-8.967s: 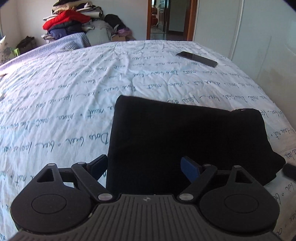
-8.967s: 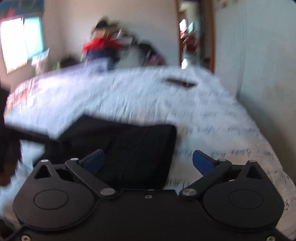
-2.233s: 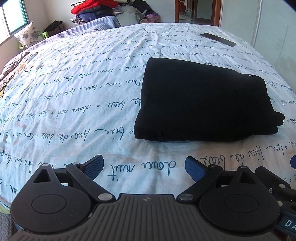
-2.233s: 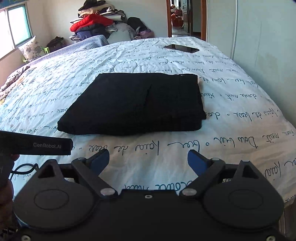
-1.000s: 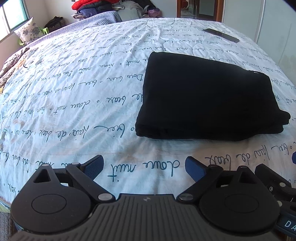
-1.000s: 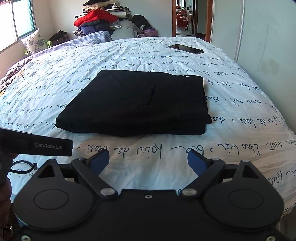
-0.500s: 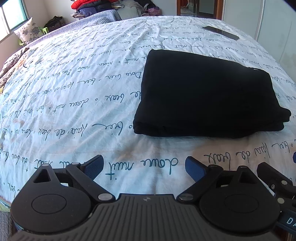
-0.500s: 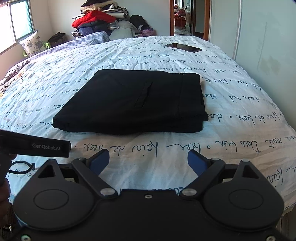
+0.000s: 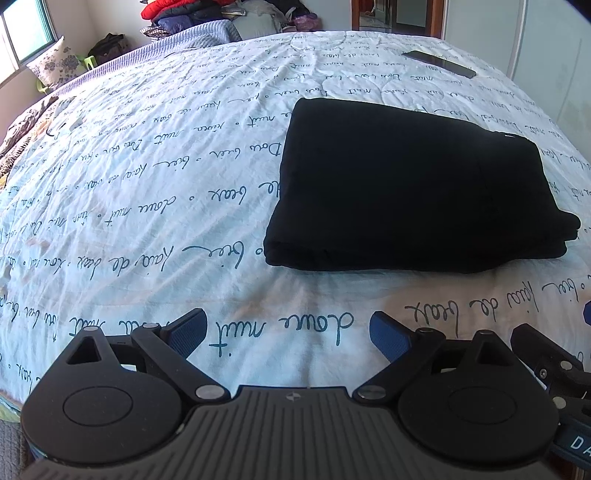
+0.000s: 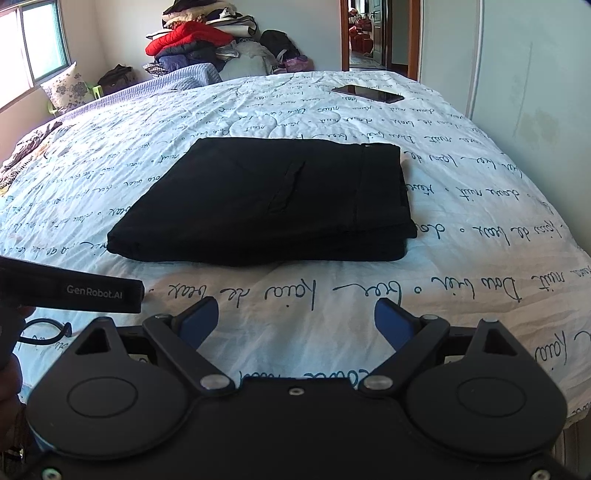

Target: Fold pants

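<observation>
Black pants (image 9: 413,188) (image 10: 273,199) lie folded into a thick flat rectangle on the white bedspread with blue handwriting. In the left wrist view my left gripper (image 9: 287,330) hovers open over the bed's near edge, short of the pants, with only sheet between its blue pads. My right gripper (image 10: 296,319) is likewise open and empty, held back from the pants' near fold. The left tool's body (image 10: 70,288) pokes into the right wrist view at the left, and part of the right tool (image 9: 554,373) shows at the left view's right edge.
A dark phone (image 10: 367,93) (image 9: 439,63) lies on the bed beyond the pants. A heap of clothes (image 10: 199,40) is piled at the head of the bed beside a floral pillow (image 10: 64,90). A white wall (image 10: 517,74) runs along the right; a doorway (image 10: 369,33) opens behind.
Both grippers have held nearly still, open, over the last second. The view drifted only slightly. The pants lie unmoved.
</observation>
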Demonstrator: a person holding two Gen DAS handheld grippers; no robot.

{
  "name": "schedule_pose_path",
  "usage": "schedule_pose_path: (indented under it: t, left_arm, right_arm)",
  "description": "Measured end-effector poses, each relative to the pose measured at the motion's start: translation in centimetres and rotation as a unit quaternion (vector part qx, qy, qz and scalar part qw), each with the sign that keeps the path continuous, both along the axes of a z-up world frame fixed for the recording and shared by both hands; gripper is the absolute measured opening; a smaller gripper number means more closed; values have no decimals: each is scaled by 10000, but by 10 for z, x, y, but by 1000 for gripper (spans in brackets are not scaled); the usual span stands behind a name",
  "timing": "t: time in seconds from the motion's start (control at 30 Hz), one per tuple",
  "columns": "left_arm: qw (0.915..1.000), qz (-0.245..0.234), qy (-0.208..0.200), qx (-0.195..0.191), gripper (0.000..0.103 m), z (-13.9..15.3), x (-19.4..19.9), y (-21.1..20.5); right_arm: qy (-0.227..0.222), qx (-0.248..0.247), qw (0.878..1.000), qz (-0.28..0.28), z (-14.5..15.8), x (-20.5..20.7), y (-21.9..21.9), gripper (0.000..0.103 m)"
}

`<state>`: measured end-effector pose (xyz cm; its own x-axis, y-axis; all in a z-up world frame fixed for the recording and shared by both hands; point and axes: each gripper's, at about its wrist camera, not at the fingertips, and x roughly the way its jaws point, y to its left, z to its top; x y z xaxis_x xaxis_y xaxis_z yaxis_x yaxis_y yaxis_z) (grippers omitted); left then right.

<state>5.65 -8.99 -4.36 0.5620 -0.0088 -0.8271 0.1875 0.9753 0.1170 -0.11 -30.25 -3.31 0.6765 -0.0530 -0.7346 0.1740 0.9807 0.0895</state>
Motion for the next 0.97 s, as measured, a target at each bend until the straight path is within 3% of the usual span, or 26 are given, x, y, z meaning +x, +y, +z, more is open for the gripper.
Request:
schedule_pose_path:
  t: [0.63,0.77,0.87,0.97]
  left_arm:
    - [10000,2,-8,-52,96,2,-1,1]
    - [9997,15,-203,-102,96,6,-4,4]
    - [9982,232,-488,-270,95,19,-4,18]
    - [9929,852,-666,-485,96,35,7,54]
  right_arm:
    - [19,-24,10000,29,0,1,1,93]
    - [27,-44,10000,29,1,2,3,93]
    - [10,-20,9999,102,1,6,6,93]
    - [-203,5,9984,529,4,11,16,92]
